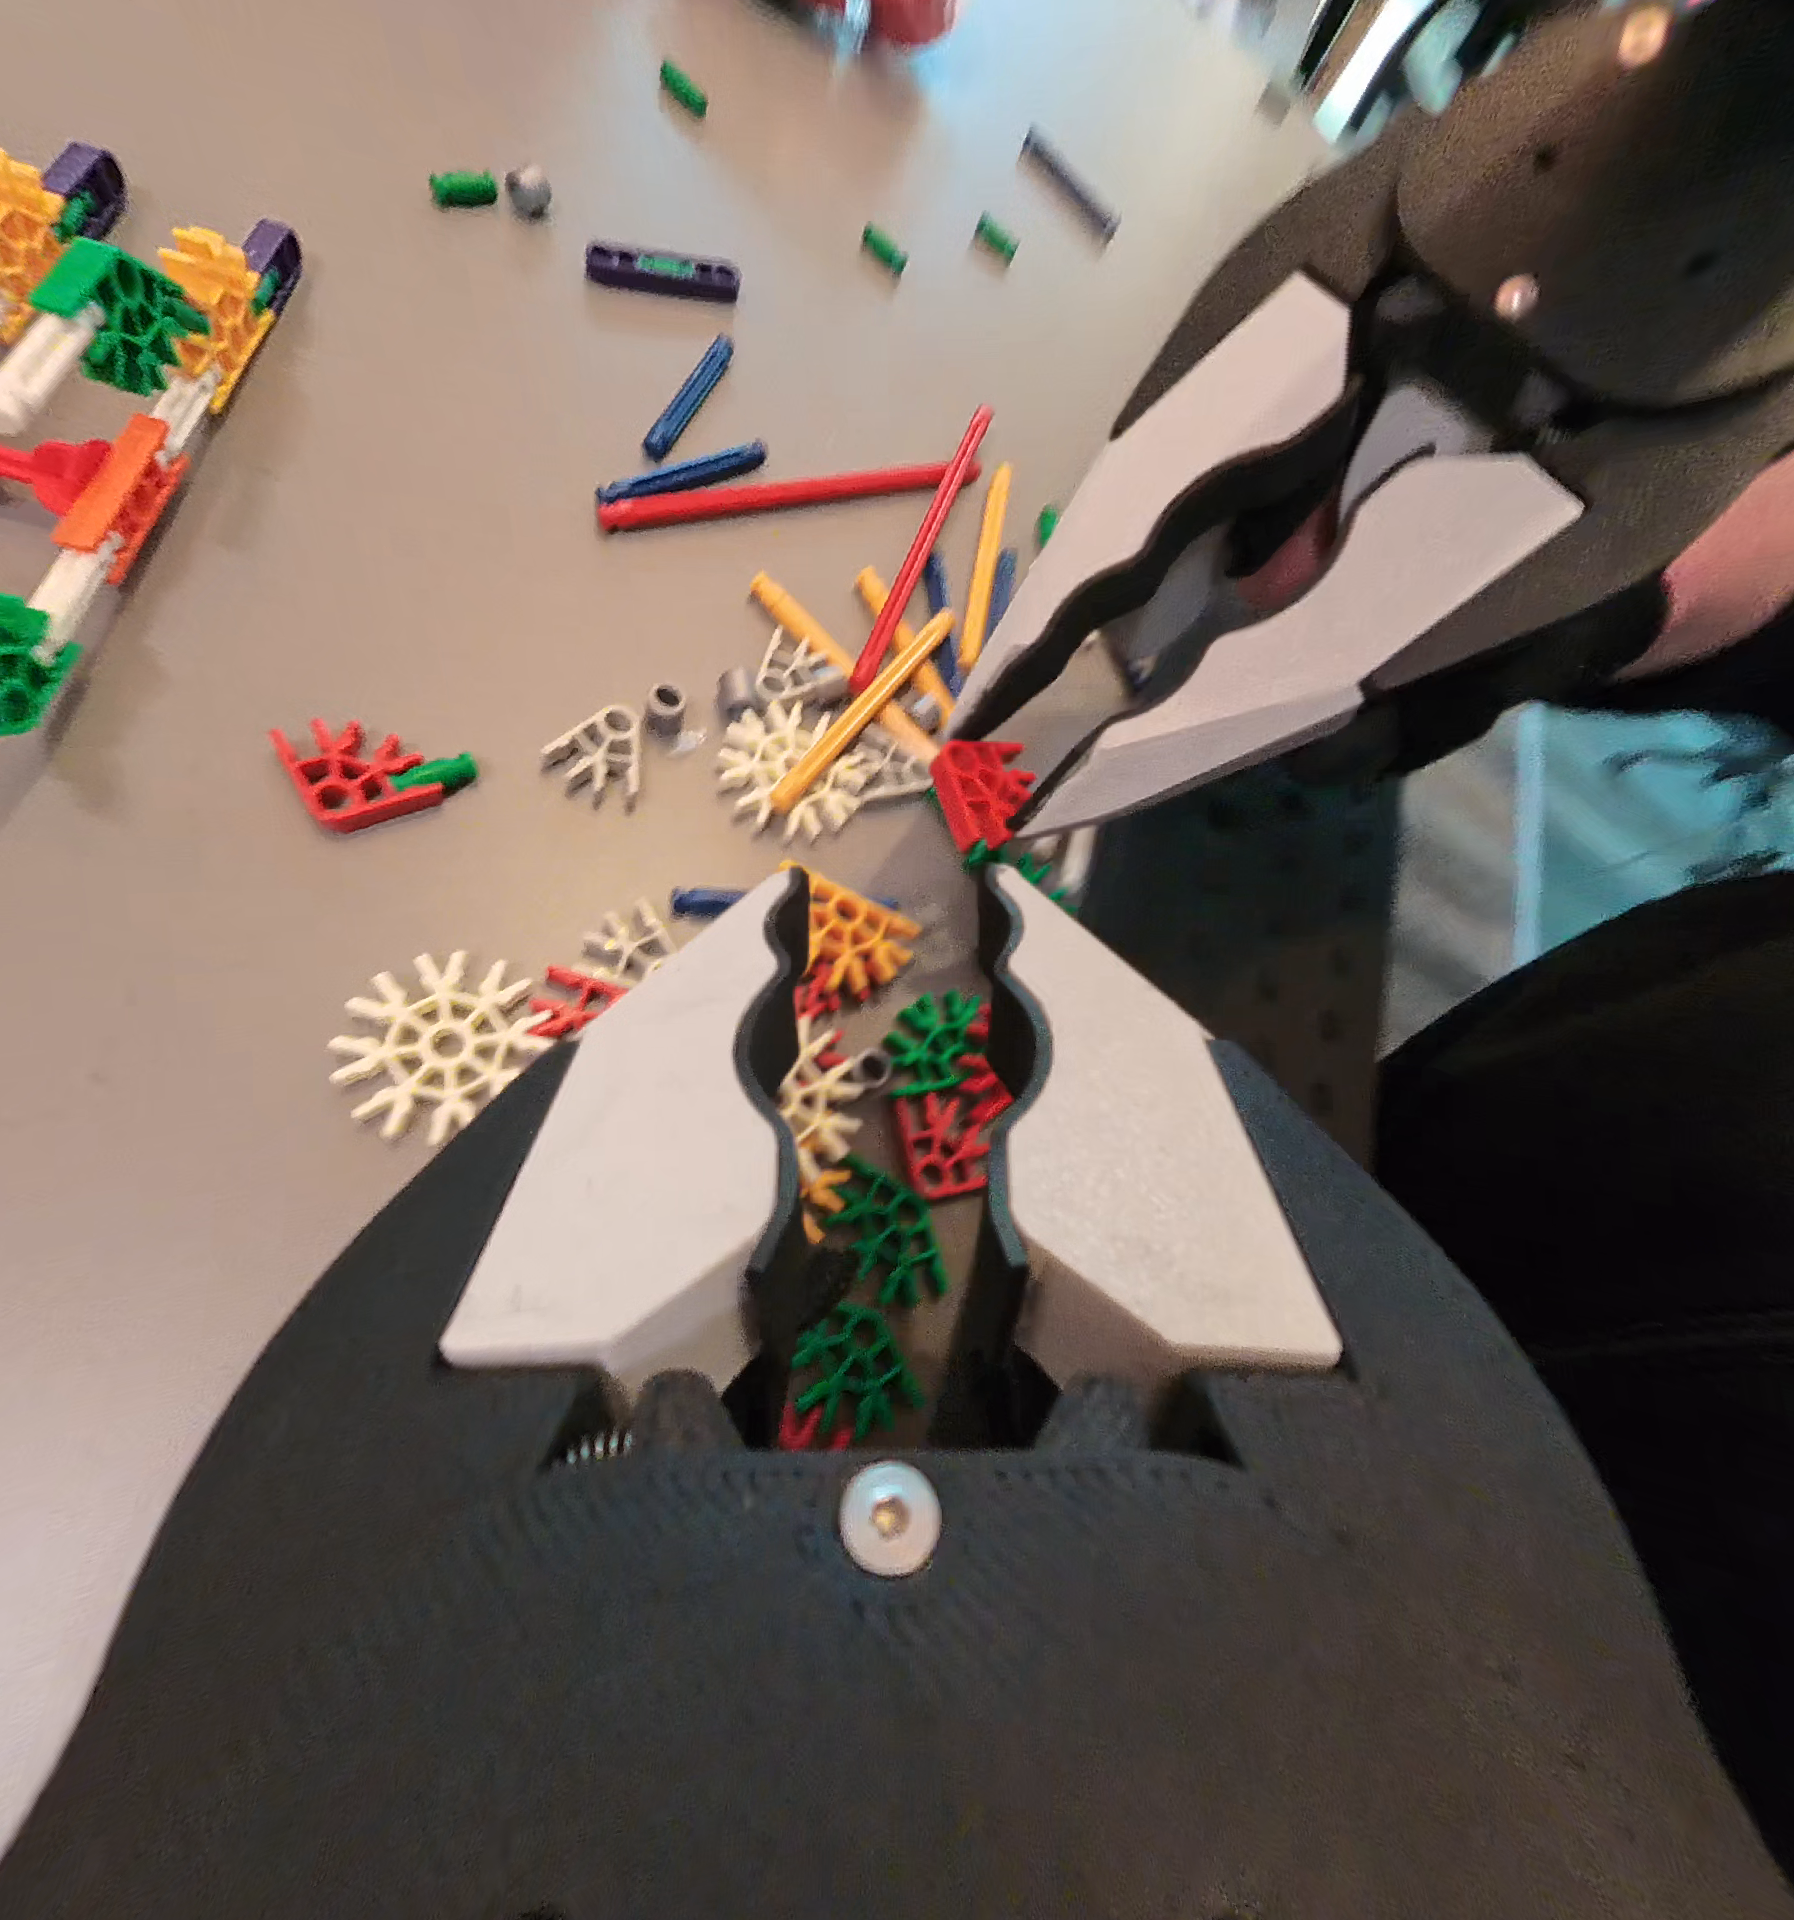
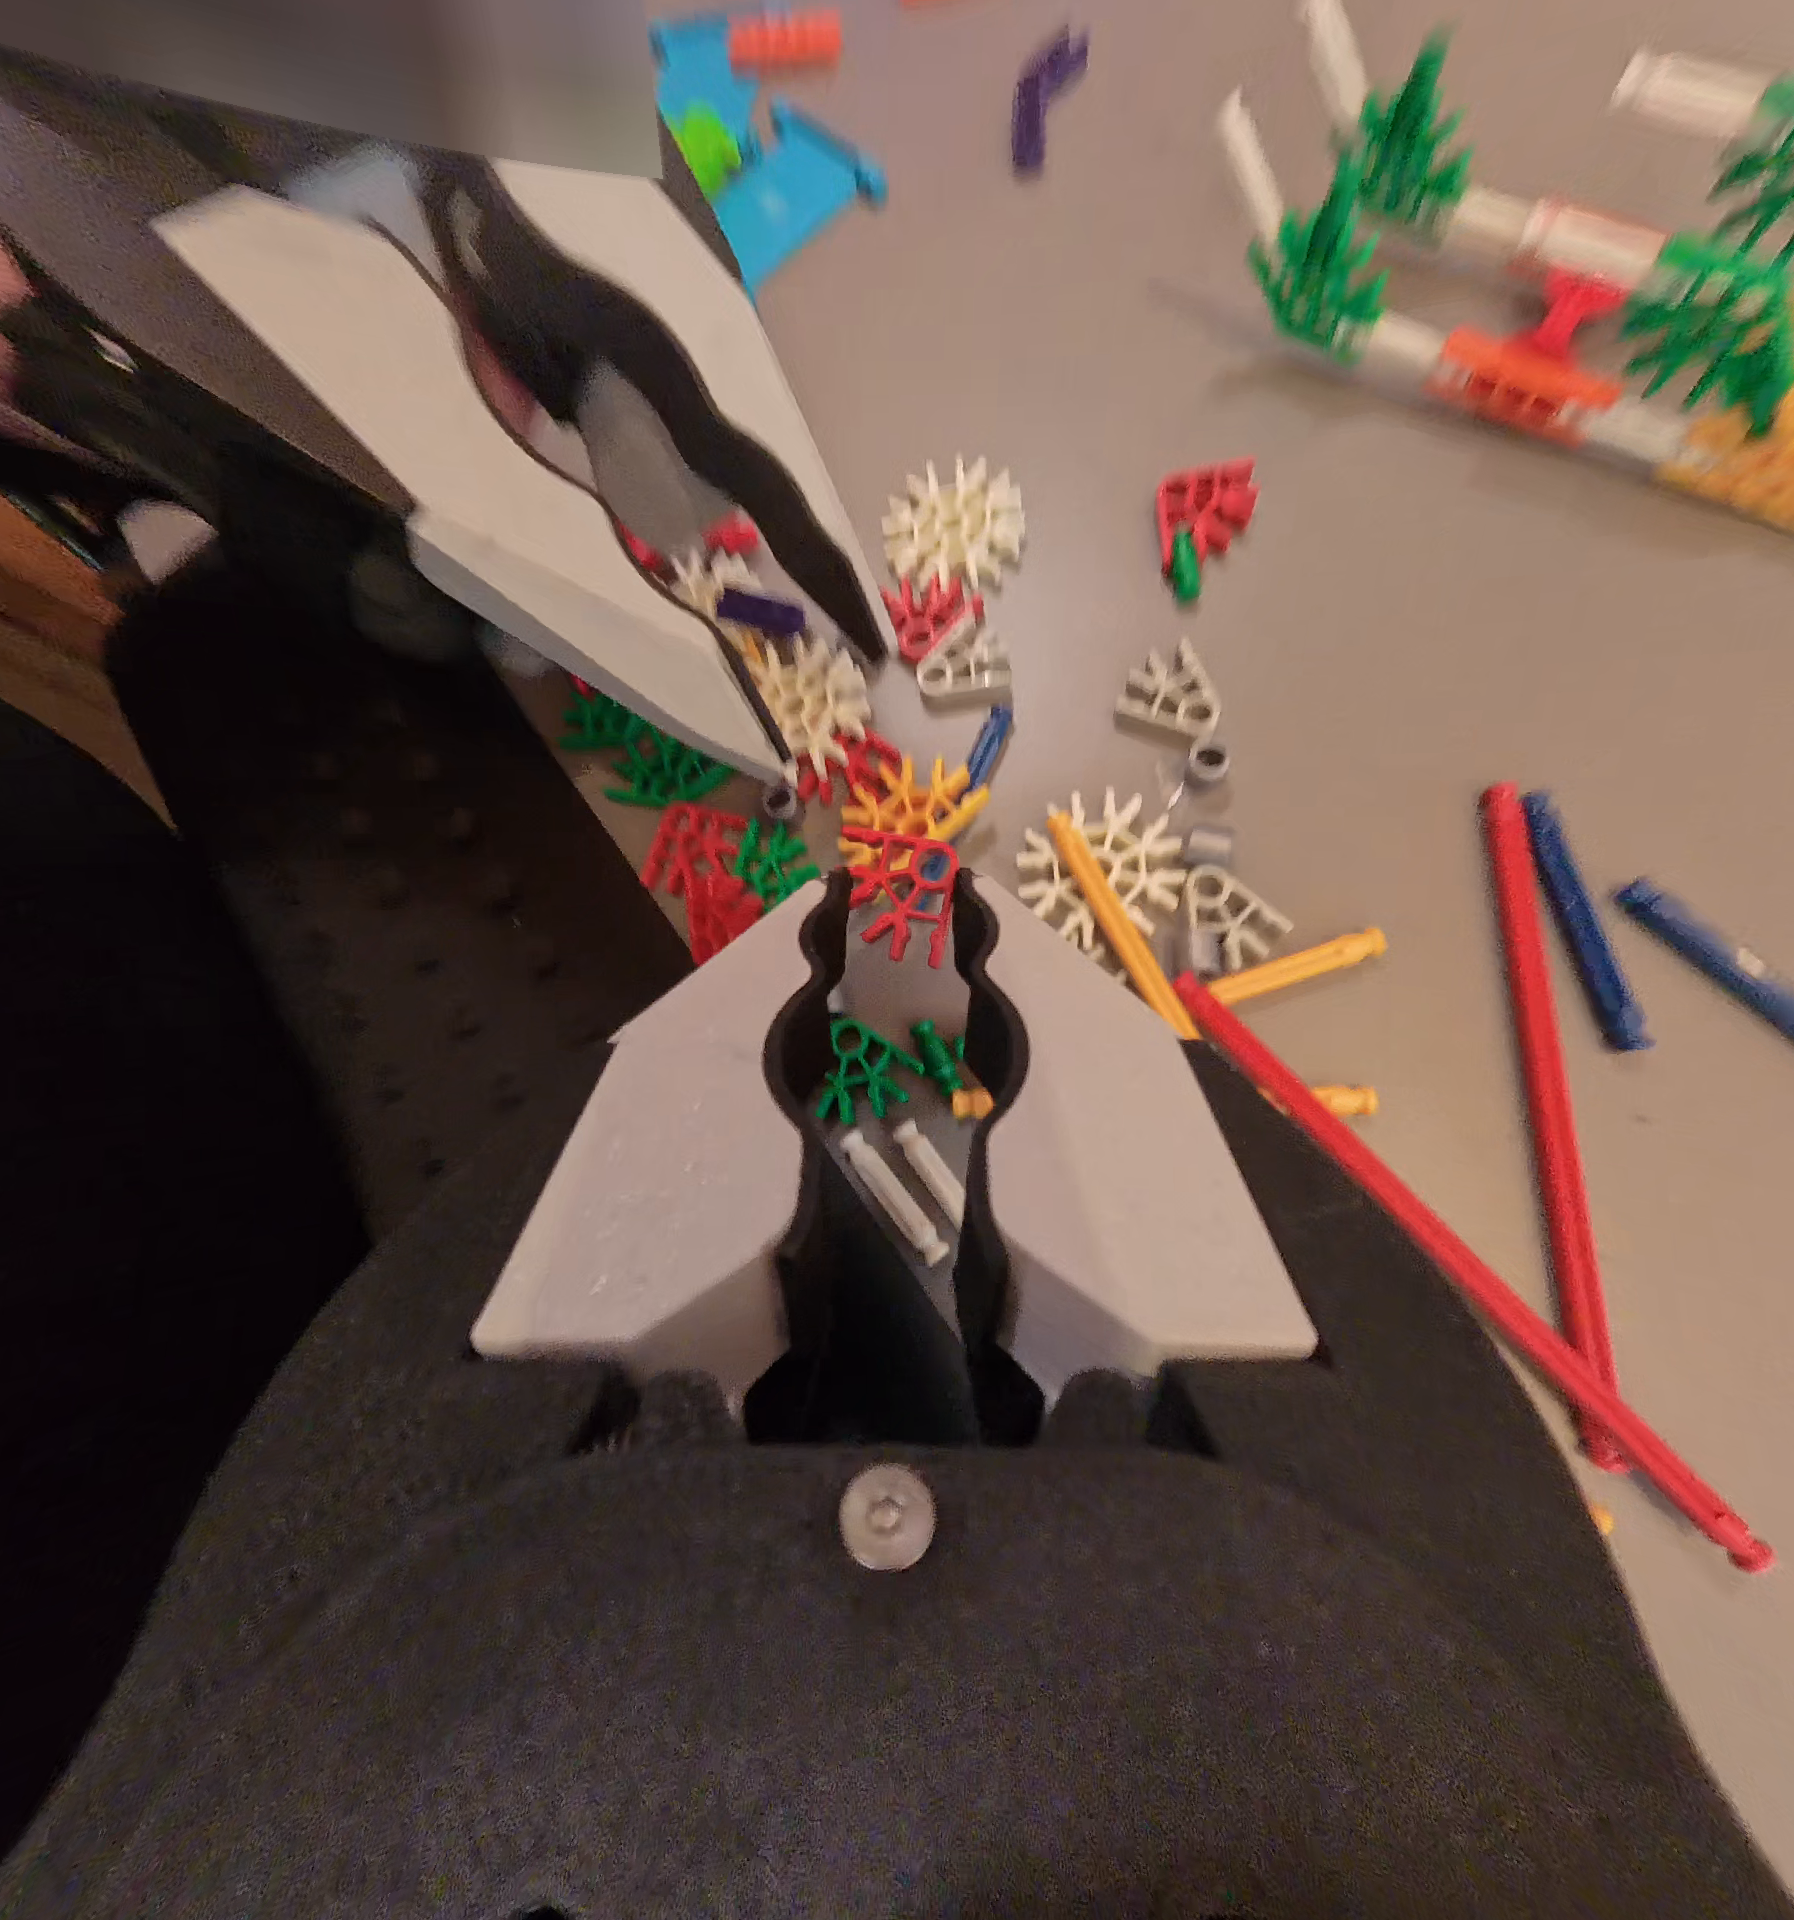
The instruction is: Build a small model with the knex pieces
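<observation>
My right gripper (image 2: 901, 883) is shut on a small red connector (image 2: 905, 896), held by its tips above a pile of loose connectors (image 2: 903, 805) near the table's edge. In the left wrist view the right gripper (image 1: 986, 781) comes in from the upper right with the red connector (image 1: 974, 805) at its tip. My left gripper (image 1: 898, 883) is open and empty, just below and close to that red connector, over yellow, green, red and white connectors (image 1: 903, 1132). In the right wrist view the left gripper (image 2: 828, 709) reaches in from the upper left over the same pile.
A built model of white rods and green, yellow and orange connectors (image 1: 114, 353) stands at the far left (image 2: 1599, 312). Red, blue and yellow rods (image 1: 779, 494) lie scattered on the grey table (image 1: 405, 582). A white snowflake connector (image 1: 438, 1044) lies beside my left fingers. The table edge and a person's dark clothing (image 1: 1651, 1195) are at the right. The tips of both grippers are at nearly the same place.
</observation>
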Available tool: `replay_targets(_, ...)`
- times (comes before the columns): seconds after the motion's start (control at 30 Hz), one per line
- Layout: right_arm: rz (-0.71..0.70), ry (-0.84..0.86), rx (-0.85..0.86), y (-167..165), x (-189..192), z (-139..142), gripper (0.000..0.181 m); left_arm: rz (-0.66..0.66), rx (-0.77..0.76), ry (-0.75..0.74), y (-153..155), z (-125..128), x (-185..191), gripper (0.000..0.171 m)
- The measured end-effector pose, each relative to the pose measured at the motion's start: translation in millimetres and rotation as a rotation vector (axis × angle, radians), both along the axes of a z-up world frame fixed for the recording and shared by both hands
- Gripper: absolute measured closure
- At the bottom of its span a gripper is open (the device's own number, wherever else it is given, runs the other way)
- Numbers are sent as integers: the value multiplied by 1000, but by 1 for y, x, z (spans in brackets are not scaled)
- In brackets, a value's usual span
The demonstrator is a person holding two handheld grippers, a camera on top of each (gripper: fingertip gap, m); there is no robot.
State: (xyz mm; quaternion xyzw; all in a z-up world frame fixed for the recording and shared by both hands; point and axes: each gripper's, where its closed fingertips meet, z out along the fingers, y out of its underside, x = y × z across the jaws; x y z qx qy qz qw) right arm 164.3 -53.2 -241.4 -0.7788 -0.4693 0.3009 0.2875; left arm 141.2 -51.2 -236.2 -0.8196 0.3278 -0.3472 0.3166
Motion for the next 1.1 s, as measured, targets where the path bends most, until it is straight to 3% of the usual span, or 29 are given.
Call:
replay_targets(0.23,67,13,314,3,-9,46,163,22,-290,-525,3,52,23,154)
replay_targets(0.3,87,12,376,1,-11,56,162,15,-330,-577,2,56,23,167)
replay_targets(0.4,114,-29,451,1,-13,61,163,-1,-346,-592,1,60,21,168)
replay_targets(0.63,230,95,119,-10,-20,79,163,-197,-135,-323,-11,72,12,168)
replay_targets(0.77,295,91,30,-14,-25,80,170,-313,-64,-188,-16,75,6,168)
replay_targets(0.93,284,192,-52,-15,-28,93,172,-361,-66,-237,-16,89,4,168)
replay_targets(1.1,169,573,-188,-3,-25,137,178,-322,-73,-552,-3,137,5,168)
